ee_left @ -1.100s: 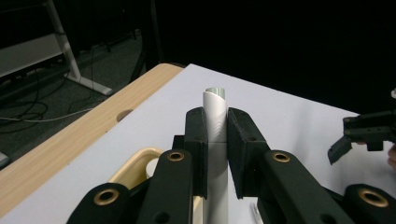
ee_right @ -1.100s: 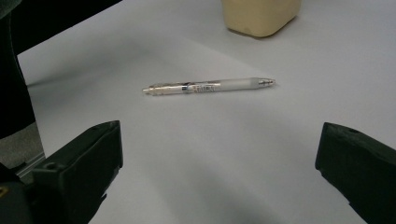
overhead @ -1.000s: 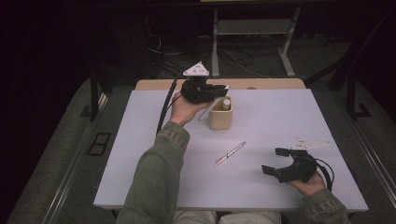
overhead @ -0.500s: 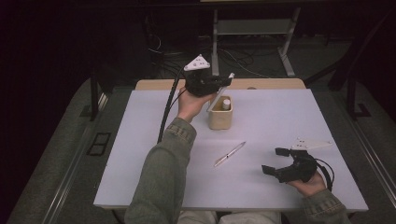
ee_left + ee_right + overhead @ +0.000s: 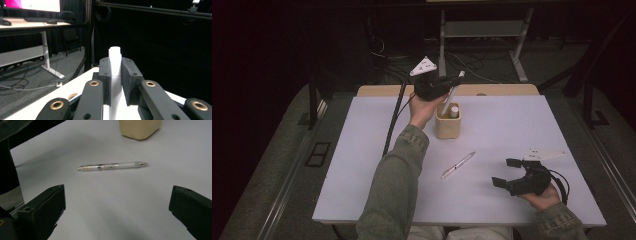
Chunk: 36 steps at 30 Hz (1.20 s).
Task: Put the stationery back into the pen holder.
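My left gripper [image 5: 456, 80] is shut on a white marker [image 5: 451, 95] above the beige cup [image 5: 447, 127] at the far middle of the table. The marker tilts, and its lower end reaches into the cup's mouth. In the left gripper view the marker [image 5: 115, 58] sits pinched between the two pads of that gripper [image 5: 116, 65]. A second white marker [image 5: 454, 111] stands in the cup. A clear pen [image 5: 458, 164] lies flat on the white tabletop [image 5: 362, 175]. My right gripper [image 5: 506, 172] rests open near the front right. It faces the pen [image 5: 112, 166], with the cup [image 5: 140, 128] beyond it, and the space between its fingers [image 5: 117, 195] is bare.
Behind the table stand the legs of a desk [image 5: 442, 35] and loose cables [image 5: 472, 70] on the floor. The left gripper view has a desk with a monitor [image 5: 37, 5] at its upper left. A black cable [image 5: 394, 120] trails from my left gripper across the table.
My left hand has shifted a little toward the far side of the table with the marker in its grip. The right gripper and the pen have stayed put.
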Tool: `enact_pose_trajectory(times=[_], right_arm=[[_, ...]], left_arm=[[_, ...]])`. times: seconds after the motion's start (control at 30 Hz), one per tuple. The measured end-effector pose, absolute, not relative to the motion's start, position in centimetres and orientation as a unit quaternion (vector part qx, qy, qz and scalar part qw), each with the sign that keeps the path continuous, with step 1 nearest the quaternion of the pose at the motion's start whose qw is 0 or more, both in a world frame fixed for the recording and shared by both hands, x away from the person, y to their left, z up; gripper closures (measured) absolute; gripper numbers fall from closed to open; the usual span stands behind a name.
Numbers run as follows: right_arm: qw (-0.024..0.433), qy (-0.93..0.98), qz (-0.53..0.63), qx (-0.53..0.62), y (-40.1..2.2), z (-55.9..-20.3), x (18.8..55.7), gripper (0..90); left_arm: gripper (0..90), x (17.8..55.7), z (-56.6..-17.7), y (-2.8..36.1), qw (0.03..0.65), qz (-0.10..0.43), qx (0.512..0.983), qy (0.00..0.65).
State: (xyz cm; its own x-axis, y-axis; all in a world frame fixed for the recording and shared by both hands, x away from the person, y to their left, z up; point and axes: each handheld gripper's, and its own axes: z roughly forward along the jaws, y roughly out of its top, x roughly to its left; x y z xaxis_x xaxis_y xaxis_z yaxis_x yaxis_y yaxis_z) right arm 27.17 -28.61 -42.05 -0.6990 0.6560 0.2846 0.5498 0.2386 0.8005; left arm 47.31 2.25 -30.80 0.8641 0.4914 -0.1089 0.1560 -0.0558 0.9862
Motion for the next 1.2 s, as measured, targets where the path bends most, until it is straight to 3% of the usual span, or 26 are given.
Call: enact_pose_trajectory(times=[1.2], right_arm=[[0.052, 0.787, 0.482, 0.382, -28.4, -42.1, 27.1, 0.4]], left_arm=[[77.0, 48.3, -35.7, 2.8, 0.601, 0.122, 0.738, 0.281]])
